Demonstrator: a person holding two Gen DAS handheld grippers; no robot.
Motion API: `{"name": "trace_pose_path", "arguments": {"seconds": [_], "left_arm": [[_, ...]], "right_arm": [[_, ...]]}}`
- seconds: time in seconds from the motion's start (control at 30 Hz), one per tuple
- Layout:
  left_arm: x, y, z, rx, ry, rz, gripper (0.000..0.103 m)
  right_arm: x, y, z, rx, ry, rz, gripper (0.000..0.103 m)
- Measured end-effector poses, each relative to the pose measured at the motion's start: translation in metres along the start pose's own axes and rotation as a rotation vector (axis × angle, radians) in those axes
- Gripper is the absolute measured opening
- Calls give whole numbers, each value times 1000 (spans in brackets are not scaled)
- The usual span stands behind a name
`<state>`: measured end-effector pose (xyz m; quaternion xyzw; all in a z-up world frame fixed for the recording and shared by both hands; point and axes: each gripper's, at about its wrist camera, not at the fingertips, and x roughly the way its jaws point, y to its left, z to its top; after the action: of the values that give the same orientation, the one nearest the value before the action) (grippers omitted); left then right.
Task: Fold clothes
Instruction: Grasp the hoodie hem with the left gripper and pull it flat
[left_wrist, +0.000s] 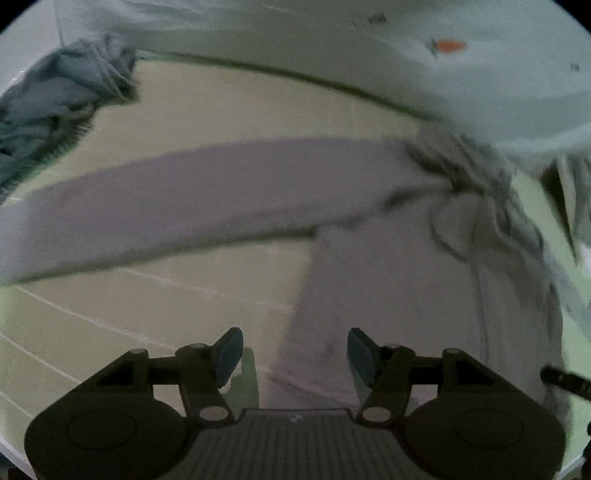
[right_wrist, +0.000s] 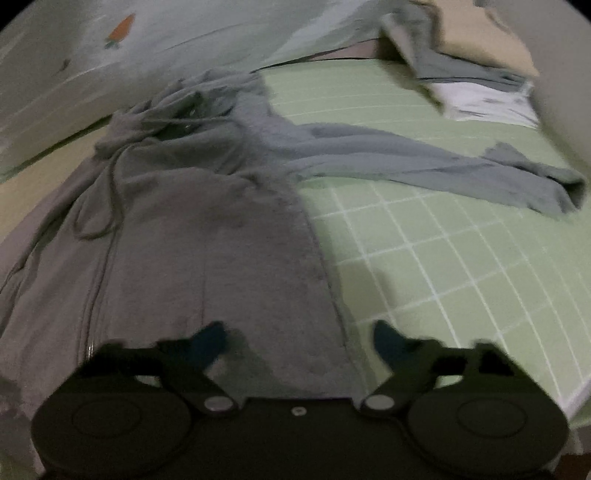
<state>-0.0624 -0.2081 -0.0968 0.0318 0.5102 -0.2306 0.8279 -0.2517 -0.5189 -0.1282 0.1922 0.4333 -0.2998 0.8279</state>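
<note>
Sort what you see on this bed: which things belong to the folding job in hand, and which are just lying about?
In the job: grey hoodie, left gripper, right gripper.

Lying about: blue-grey crumpled garment, carrot-print quilt, stacked clothes.

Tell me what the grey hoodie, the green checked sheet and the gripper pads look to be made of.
Grey hoodie: soft knit, probably cotton fleece; matte, limp folds, a cord drawstring.
Green checked sheet: thin woven fabric, likely cotton; flat, matte, with white grid lines.
Pads of the left gripper: the blue pads look like rubber or foam, dull; the arms behind look like black plastic. Blur leaves this open.
</note>
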Motion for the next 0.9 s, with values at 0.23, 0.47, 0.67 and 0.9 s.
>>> {"name": "trace_pose_path", "arguments": {"seconds": [0.23, 0.47, 0.67, 0.9], "left_arm": [[-2, -10, -17, -43, -21, 14, 13], [-22, -9, -48, -133, 55, 65, 15], [-28, -33, -39, -158, 11, 181, 45], [-34, -72, -26, -125, -64, 197, 67]], "right_arm": [[-1, -8, -1, -93, -17, 116, 16], [-23, -26, -24, -206, 28, 199, 12], [-24, -70, -3, -131, 4, 254, 42], [-8, -147, 59, -168, -183, -60, 67]]}}
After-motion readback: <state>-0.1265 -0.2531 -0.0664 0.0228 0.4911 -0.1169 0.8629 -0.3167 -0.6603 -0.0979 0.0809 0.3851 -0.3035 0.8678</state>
